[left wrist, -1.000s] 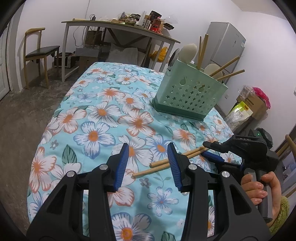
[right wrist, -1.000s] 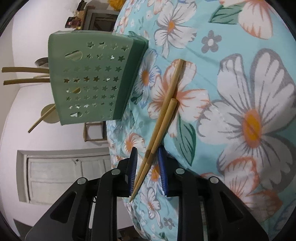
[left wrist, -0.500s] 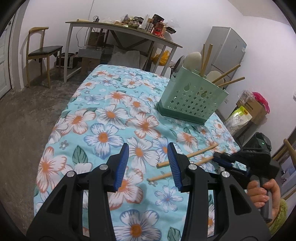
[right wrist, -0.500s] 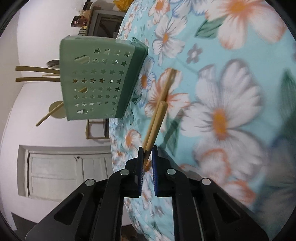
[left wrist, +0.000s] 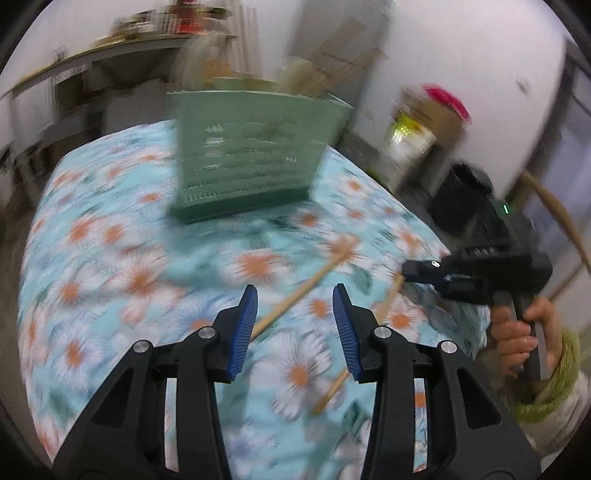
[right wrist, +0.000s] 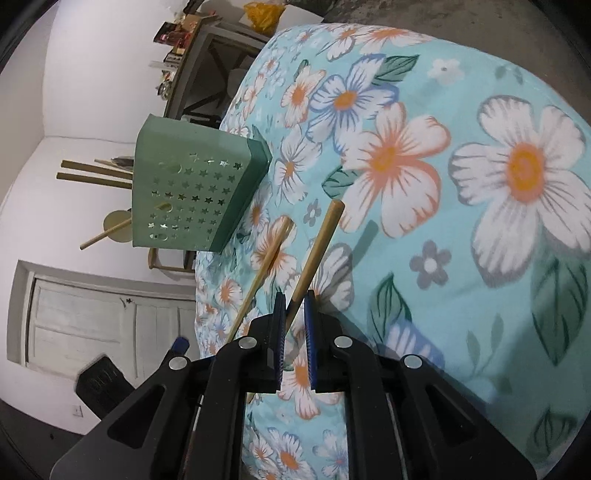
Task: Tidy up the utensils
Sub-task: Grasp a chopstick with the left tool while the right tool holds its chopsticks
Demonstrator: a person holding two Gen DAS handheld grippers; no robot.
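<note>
Left wrist view is smeared with motion blur, the green utensil holder and floral cloth streaky. Right wrist view is way sharper, evenly lit, soft shadows. Both bend hard at the fisheye edges.

Both wrist views look down, sharing the green holder.

the left wrist view is smeared by motion: the green utensil holder beyond the claw is blurred, its cut-outs unreadable. the shelf clutter behind cannot be identified.
</note>
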